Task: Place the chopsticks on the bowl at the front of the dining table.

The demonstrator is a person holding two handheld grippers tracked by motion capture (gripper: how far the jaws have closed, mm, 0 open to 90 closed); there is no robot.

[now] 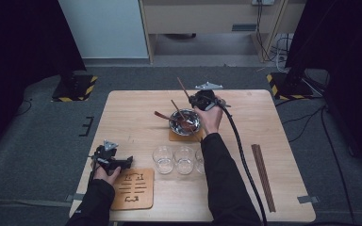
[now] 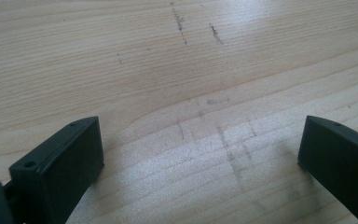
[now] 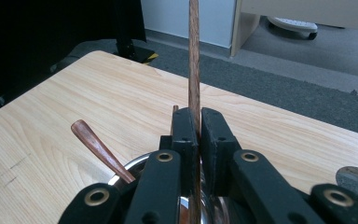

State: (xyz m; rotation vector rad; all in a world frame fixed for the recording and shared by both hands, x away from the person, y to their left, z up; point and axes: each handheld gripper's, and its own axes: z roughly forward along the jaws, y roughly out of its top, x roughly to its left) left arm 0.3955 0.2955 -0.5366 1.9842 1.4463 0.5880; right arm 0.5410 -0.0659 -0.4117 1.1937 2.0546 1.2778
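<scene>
A metal bowl (image 1: 185, 122) stands on a small wooden coaster (image 1: 173, 136) in the middle of the table. A brown spoon (image 1: 160, 114) and one chopstick (image 1: 176, 108) lean in the bowl. My right gripper (image 1: 193, 100) hovers over the bowl's far side, shut on a second wooden chopstick (image 1: 183, 87) that sticks up and away. In the right gripper view that chopstick (image 3: 194, 56) runs upright between the closed jaws of the right gripper (image 3: 199, 126), with the spoon (image 3: 98, 147) and bowl rim (image 3: 135, 164) below. My left gripper (image 1: 126, 162) rests open at the table's near left; the left gripper (image 2: 200, 149) holds nothing.
Three clear glasses (image 1: 163, 159) stand in a row just in front of the bowl, under my right forearm. A carved wooden trivet (image 1: 133, 189) lies by the left gripper. A bundle of chopsticks (image 1: 263, 176) lies along the table's right side.
</scene>
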